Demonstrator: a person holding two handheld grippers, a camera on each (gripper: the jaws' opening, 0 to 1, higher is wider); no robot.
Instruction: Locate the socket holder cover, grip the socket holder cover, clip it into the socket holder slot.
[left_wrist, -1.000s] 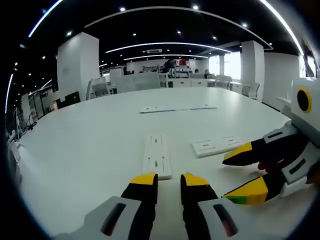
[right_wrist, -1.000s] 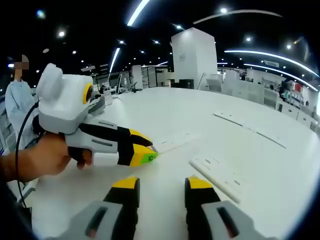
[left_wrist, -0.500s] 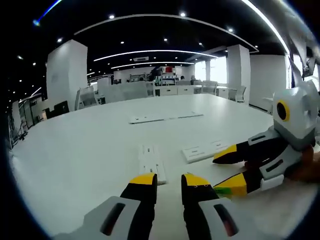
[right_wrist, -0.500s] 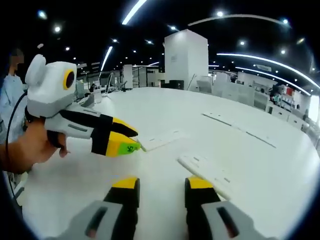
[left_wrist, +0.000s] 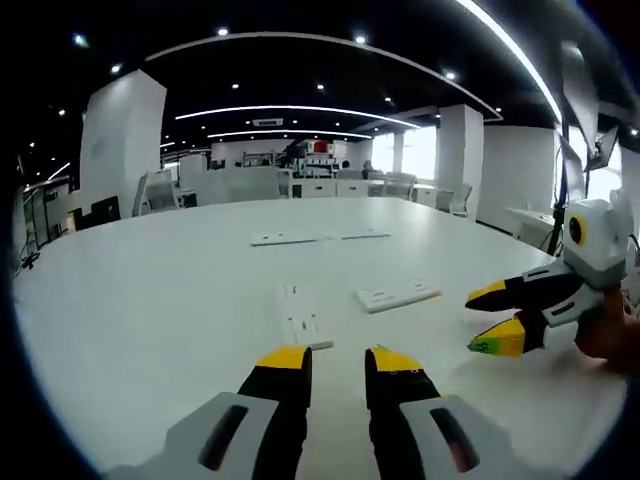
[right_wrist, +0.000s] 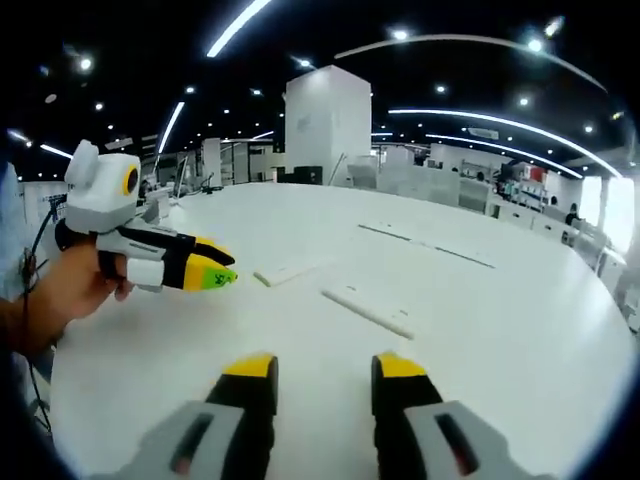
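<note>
Left hand-held gripper (left_wrist: 335, 360) empty, jaws apart, flat white, seemingly plastic strips (left_wrist: 300, 317), smooth table (left_wrist: 150, 300)

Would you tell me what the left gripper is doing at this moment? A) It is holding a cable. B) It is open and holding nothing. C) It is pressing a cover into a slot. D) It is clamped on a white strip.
B: the left gripper shows a clear gap between its yellow-tipped jaws, with the white strips lying untouched on the table beyond them.

On the tabletop (left_wrist: 140, 300) two plates lie near each other: the holder (left_wrist: 303, 319) nearer the left tool (left_wrist: 335, 362), the cover (left_wrist: 397, 295) to its right, strips (left_wrist: 318, 237) well behind.
</note>
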